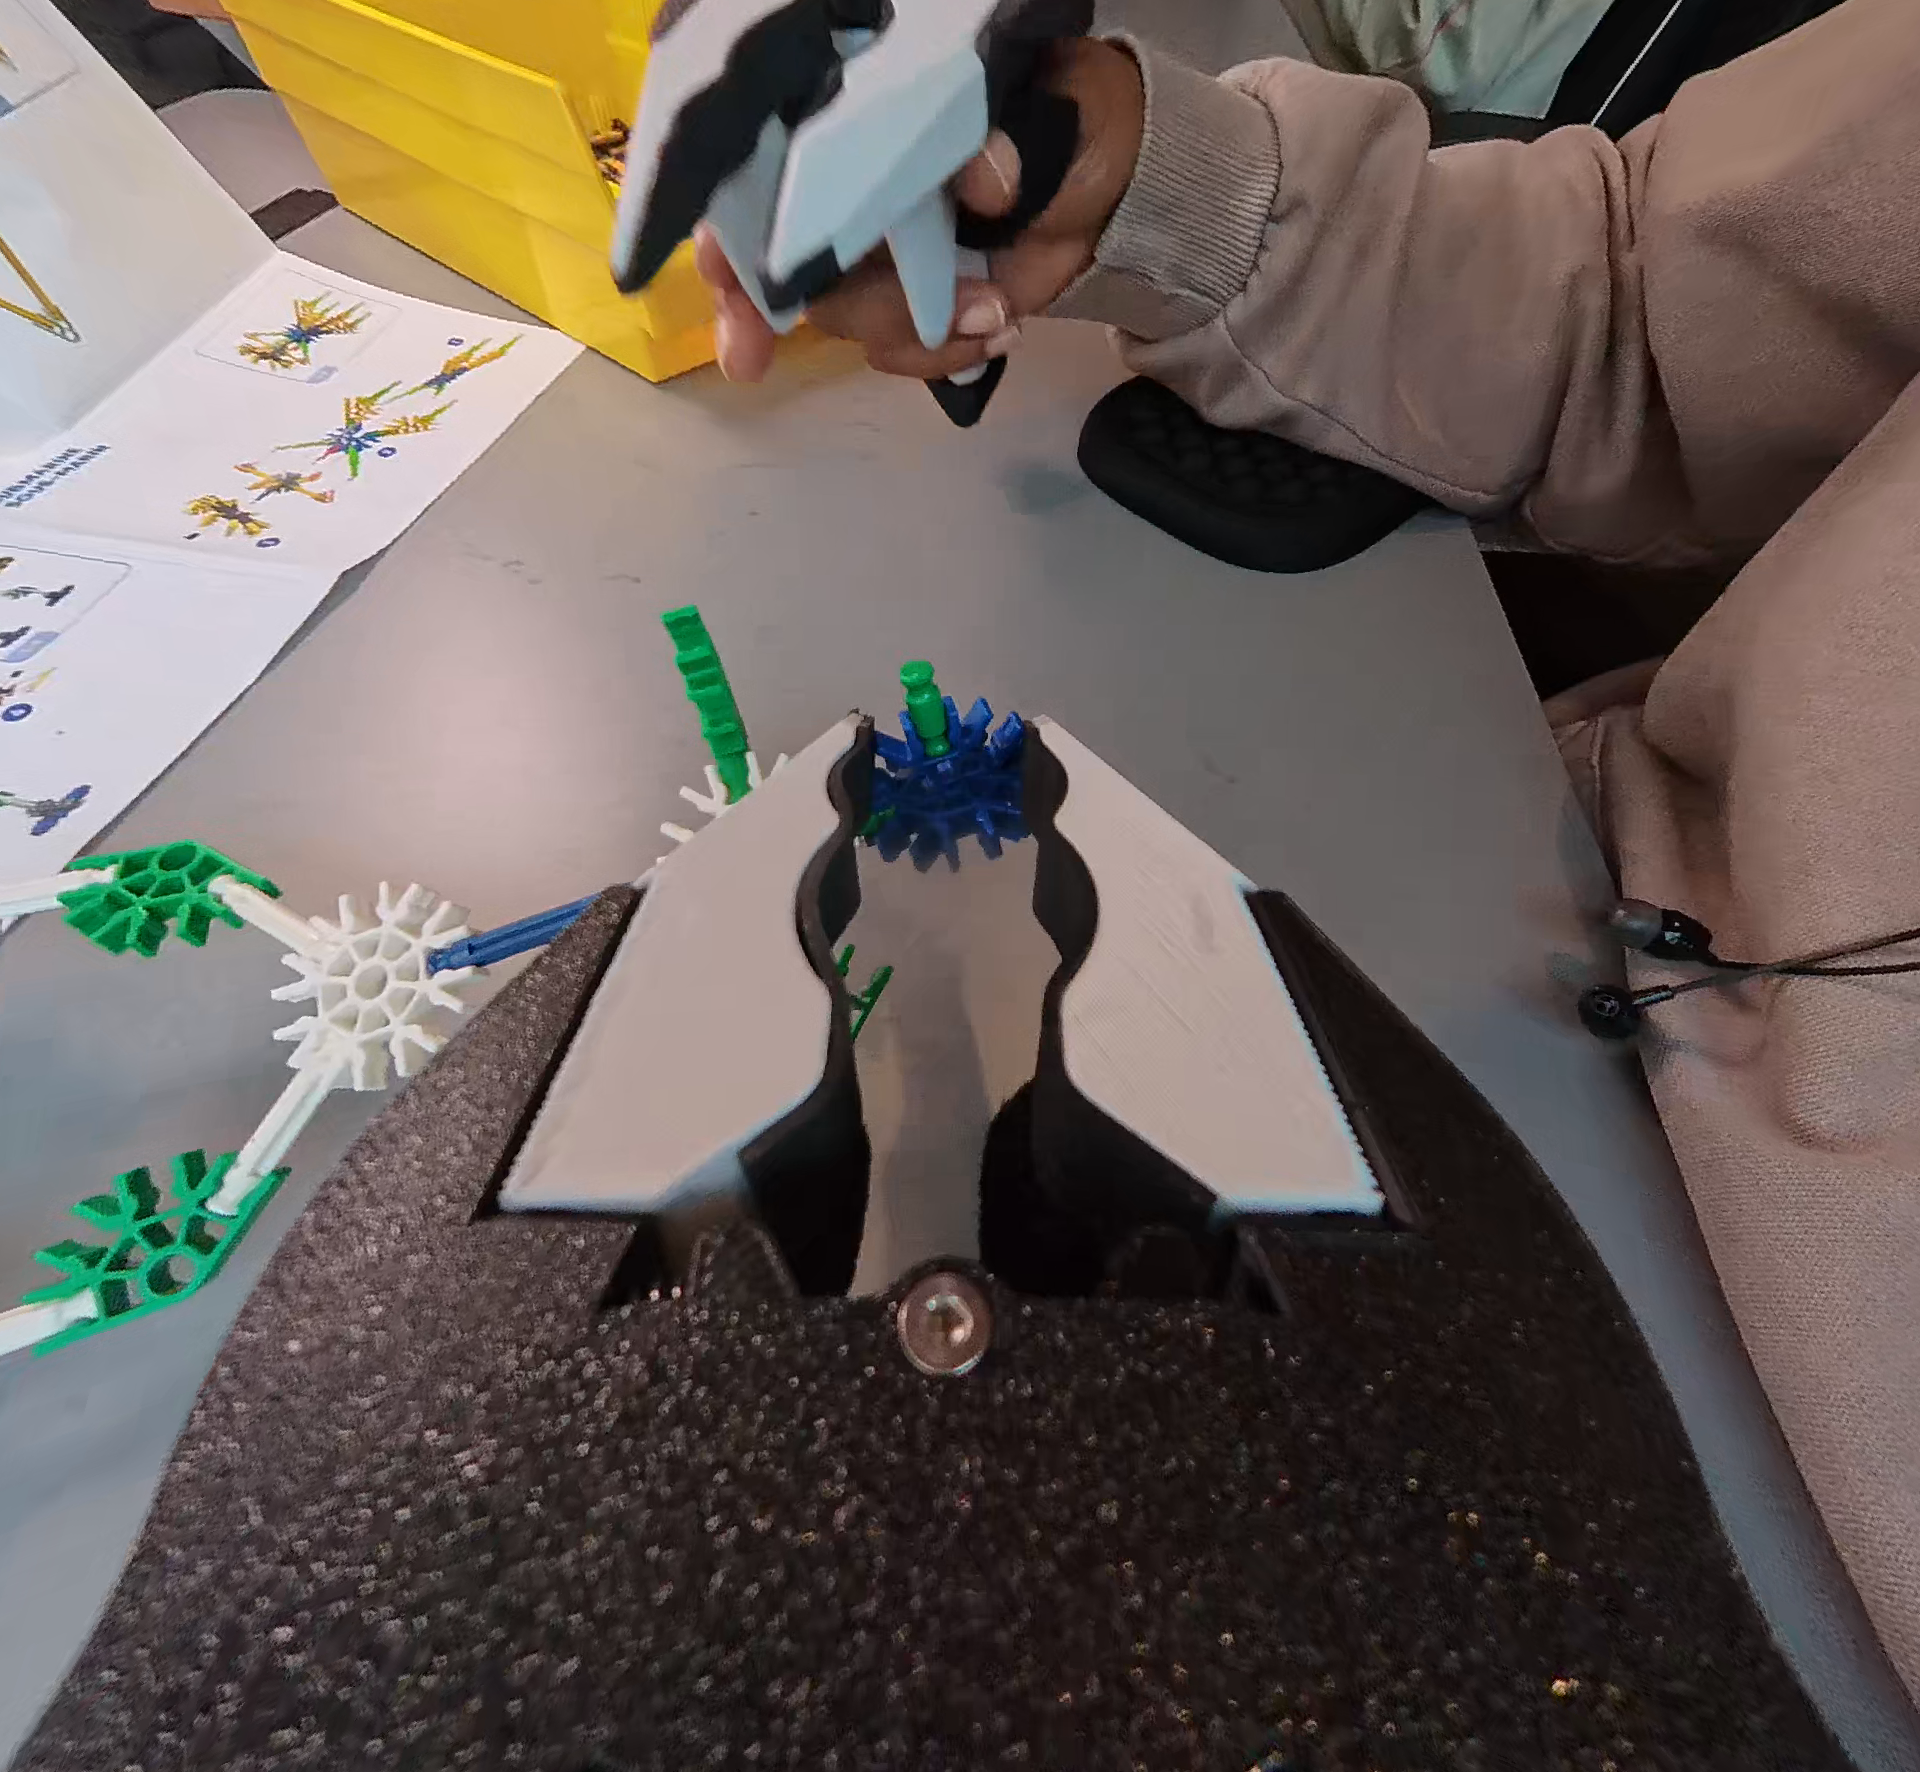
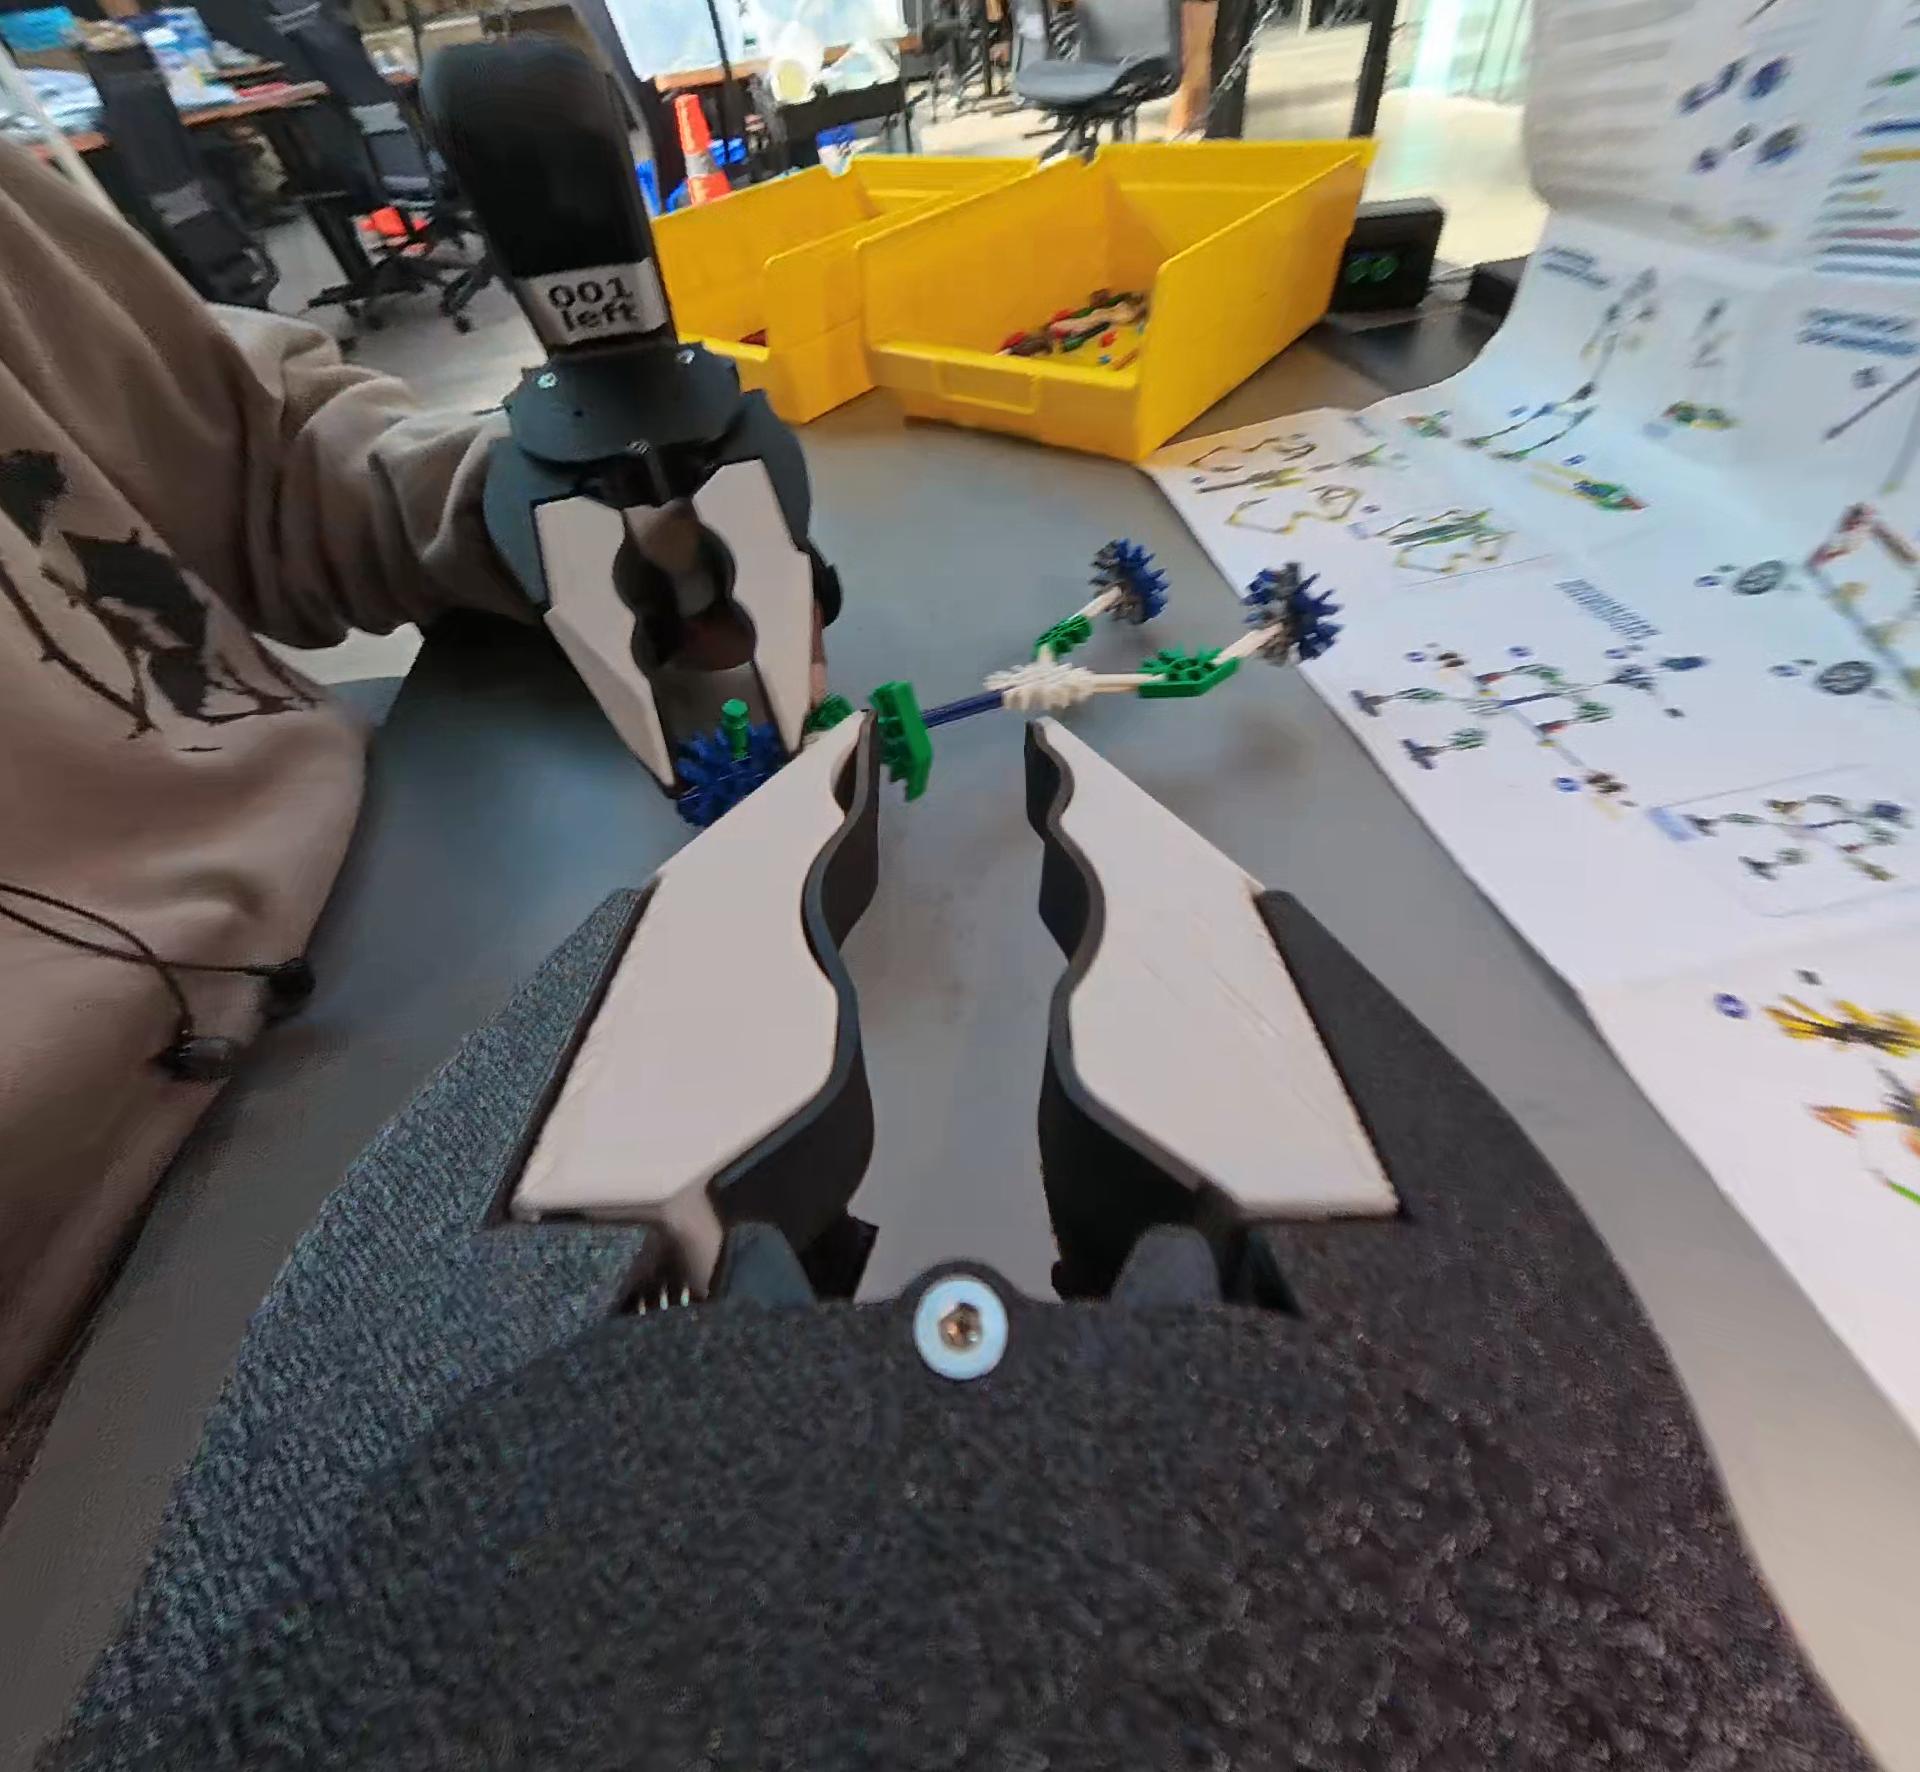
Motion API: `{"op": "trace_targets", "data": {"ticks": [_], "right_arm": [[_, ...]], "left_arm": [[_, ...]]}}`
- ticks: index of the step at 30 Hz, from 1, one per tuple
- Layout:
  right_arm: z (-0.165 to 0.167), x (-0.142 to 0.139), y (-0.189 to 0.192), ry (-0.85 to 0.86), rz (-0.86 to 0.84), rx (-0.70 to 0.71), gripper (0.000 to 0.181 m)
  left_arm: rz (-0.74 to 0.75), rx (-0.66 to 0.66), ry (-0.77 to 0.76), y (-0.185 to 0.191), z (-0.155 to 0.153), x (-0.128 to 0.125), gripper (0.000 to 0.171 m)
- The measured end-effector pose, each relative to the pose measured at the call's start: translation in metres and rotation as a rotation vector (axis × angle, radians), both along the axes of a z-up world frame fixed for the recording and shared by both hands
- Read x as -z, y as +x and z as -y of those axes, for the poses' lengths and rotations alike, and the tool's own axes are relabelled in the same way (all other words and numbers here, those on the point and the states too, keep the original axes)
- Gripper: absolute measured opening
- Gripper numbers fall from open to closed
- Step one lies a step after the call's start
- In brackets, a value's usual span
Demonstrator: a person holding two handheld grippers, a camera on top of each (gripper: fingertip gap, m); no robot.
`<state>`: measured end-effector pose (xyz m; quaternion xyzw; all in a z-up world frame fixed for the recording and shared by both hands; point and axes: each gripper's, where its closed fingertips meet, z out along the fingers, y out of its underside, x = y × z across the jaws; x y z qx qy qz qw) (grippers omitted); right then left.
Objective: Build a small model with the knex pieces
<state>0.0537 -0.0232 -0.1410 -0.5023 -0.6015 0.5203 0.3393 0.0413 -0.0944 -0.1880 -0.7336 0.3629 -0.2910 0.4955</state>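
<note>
**A:** Where was the left gripper (image 1: 948, 735)?

**B:** Low on the grey surface (image 1: 1195, 683), its fingers (image 1: 727, 953) clamped on either side of a blue spiked connector (image 1: 940, 803). A short green rod (image 1: 925, 706) stood upright out of that connector. In the right wrist view the same pair showed under the tips, connector (image 2: 717, 772) and rod (image 2: 736, 723).

**A:** And the right gripper (image 2: 948, 735)?

**B:** Its fingers were apart and held nothing. The nearest piece was a green connector (image 2: 902, 735), just beside the tip of one finger; I could not tell whether they touched. A blue rod (image 2: 961, 709) ran from it to a white connector (image 2: 1039, 683), and white rods led on to two blue spiked wheels (image 2: 1130, 579).

**A:** How would that model handle?

**B:** By my judgement, light and stiff: hard plastic, snapped together, so the joints could pop apart under a twist. The rods looked smooth and thin, likely to slip or roll. The flat faces of a connector, or its spikes, seemed the surer place to grip, as the left one did.

**A:** What else lay about?

**B:** Yellow bins (image 2: 1122, 309) with loose parts at the back, and printed instruction sheets (image 2: 1558, 683) beside the model. The person's tan sleeve (image 1: 1455, 288) reached across.
</note>
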Motion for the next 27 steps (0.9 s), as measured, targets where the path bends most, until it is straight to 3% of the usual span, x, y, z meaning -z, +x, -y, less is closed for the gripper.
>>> {"op": "trace_targets", "data": {"ticks": [4, 7, 17, 27], "right_arm": [[0.043, 0.034, -0.016, -0.092, 0.165, -0.136, 0.027], [0.054, 0.044, -0.021, -0.143, 0.205, -0.163, 0.025], [0.069, 0.036, -0.020, -0.396, 0.183, -0.276, 0.008], [0.071, 0.026, -0.018, -0.545, 0.154, -0.319, 0.013]], "left_arm": [[-0.010, -0.027, 0.057, -0.004, -0.003, -0.005, 0.028], [-0.019, -0.038, 0.112, -0.006, -0.004, -0.011, 0.028], [-0.009, -0.023, 0.182, -0.007, 0.002, -0.022, 0.028], [-0.078, -0.037, 0.261, -0.007, 0.003, -0.025, 0.028]]}}
